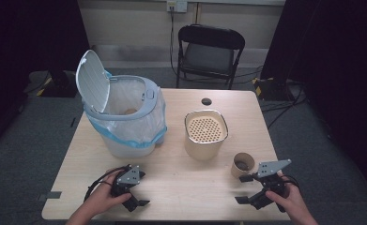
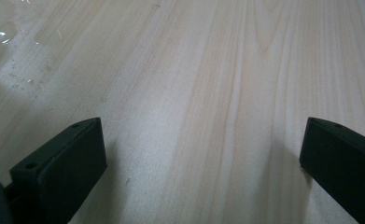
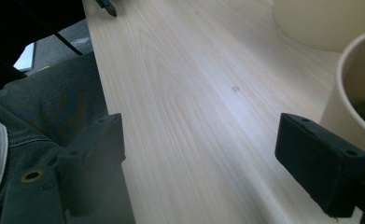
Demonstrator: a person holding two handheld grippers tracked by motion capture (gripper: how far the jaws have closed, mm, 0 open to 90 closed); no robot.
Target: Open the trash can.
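The right gripper [image 1: 249, 188] sits at the near right of the bench [image 1: 181, 187], its fingers [image 3: 321, 162] spread wide with nothing between them, and the small paper cup [image 1: 242, 165] stands upright just beside it, on the far side; in the right gripper view the cup's wall [image 3: 353, 88] rises right behind one finger. The left gripper [image 1: 139, 191] rests at the near left, its fingers [image 2: 61, 165] likewise spread over bare wood, holding nothing. The likeliest trouble, judging by how close that finger stands to the cup, is a sideways nudge that tips or slides the light cup before both fingers straddle its wall; something dark lies inside it and could spill onto the bench. A hard squeeze could also crumple the thin paper. If the cup is meant for the bin [image 1: 125, 117] at the far left, its carry would pass the tall cream container [image 1: 205, 133] in the middle, which could be clipped. By count: two grippers, one paper cup, one cream container with a perforated top, one lidded bin with a plastic liner, one folding chair [image 1: 209, 54] beyond the bench.
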